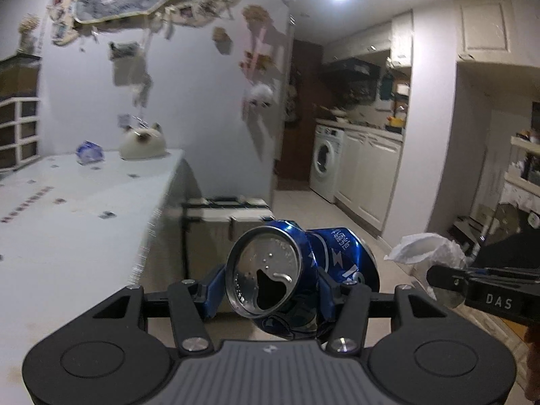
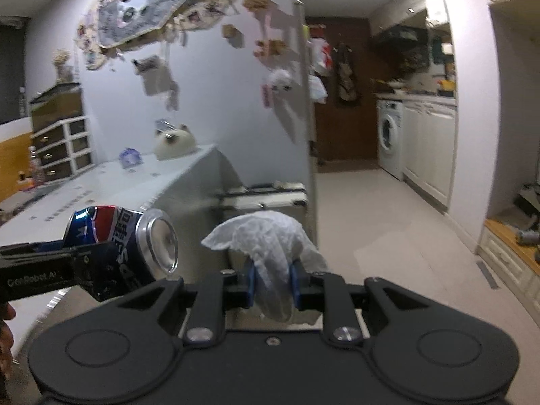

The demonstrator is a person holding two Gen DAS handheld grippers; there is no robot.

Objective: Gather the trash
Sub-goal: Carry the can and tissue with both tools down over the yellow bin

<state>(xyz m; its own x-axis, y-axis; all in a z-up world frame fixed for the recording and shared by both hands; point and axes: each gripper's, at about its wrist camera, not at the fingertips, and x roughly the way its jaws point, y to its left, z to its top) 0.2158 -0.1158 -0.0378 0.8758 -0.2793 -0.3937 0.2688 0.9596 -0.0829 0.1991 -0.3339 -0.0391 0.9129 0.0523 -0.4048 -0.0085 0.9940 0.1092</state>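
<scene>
1. The left gripper has its blue fingers clamped on a crushed blue soda can, one pad on each dented side.
2. The can lies roughly level in the grip, its silver top with the open mouth turned back toward the left wrist camera and its body pointing away.
3. In the right wrist view the same can shows from the side, held in the air just off the near edge of the white worktop, its silver end facing the right gripper.
4. The right gripper has its blue fingers pressed together on a crumpled white tissue; the paper bulges above the pads and hangs a little below them.
5. In the left wrist view the tissue sits to the right of the can, near it but apart, with the right gripper's black body beneath it.
6. Both pieces of trash are off the worktop and above the pale floor.
7. On the far end of the worktop, well apart from the can, rest a small blue and white wrapper and, beside it, a cat-shaped plush against the wall.
8. Beyond the can, at the worktop's end, a white case with black trim stands on the floor.
9. Far behind the can, a washing machine is set under a kitchen counter.
</scene>
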